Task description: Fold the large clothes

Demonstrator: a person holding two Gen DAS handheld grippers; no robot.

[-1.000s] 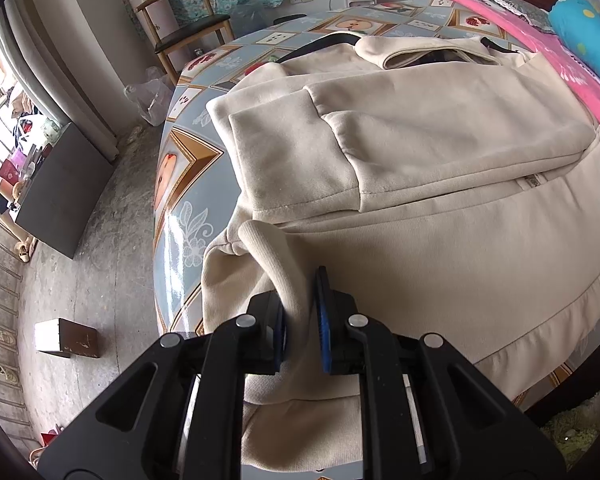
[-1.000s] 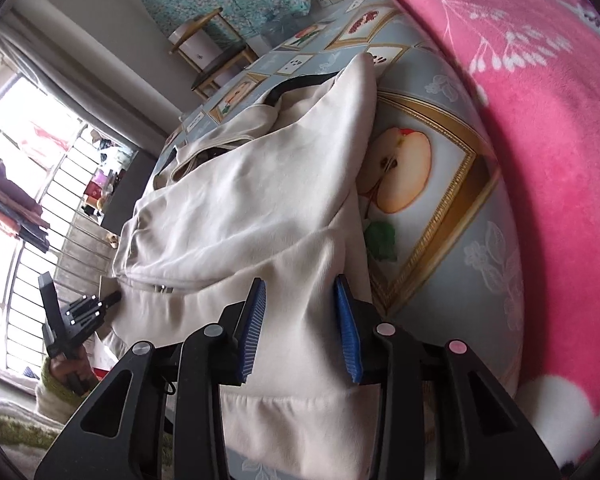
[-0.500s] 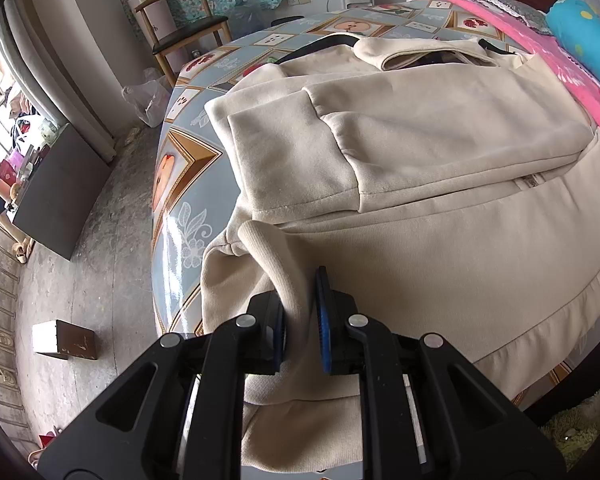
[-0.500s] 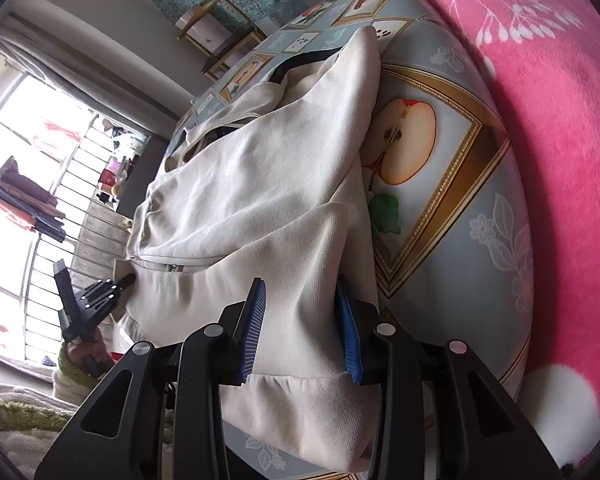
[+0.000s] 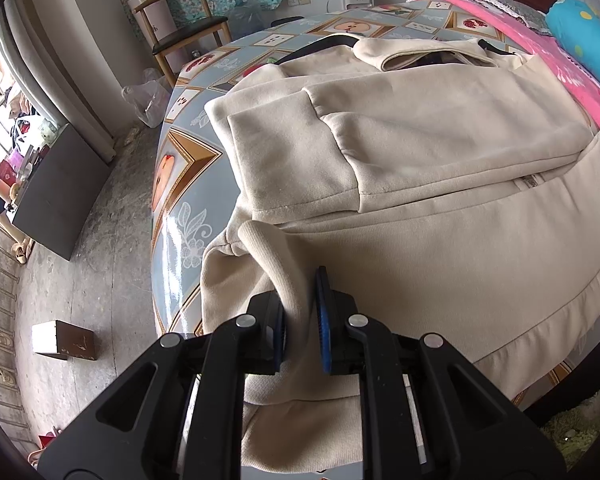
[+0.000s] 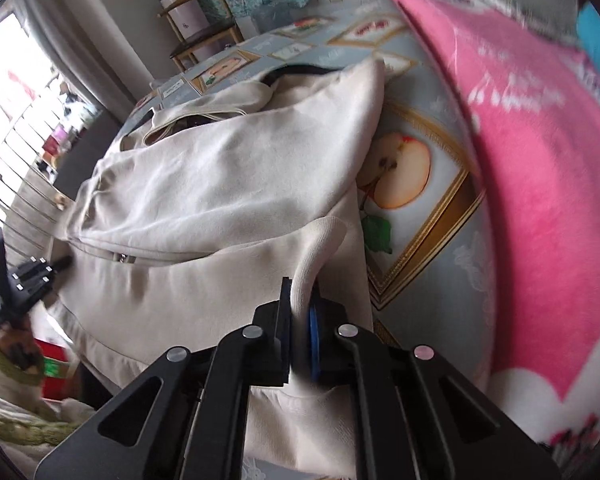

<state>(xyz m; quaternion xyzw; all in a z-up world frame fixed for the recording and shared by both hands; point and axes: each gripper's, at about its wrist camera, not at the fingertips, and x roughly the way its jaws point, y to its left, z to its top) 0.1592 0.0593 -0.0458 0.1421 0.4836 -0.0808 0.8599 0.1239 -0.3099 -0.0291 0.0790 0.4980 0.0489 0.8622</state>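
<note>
Both grippers pinch the hem of the cream sweatshirt (image 5: pixel 440 208) spread over the fruit-print tabletop (image 5: pixel 180 184): left gripper (image 5: pixel 302 320) fingers closed on one corner, right gripper (image 6: pixel 300 320) fingers just clamped onto the other. Beyond lies a pink blanket (image 6: pixel 540 160).

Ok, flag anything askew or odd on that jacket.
The jacket lies a bit crooked: its hem droops over the table edge, and the collar gapes open. No spill or damage shows.
</note>
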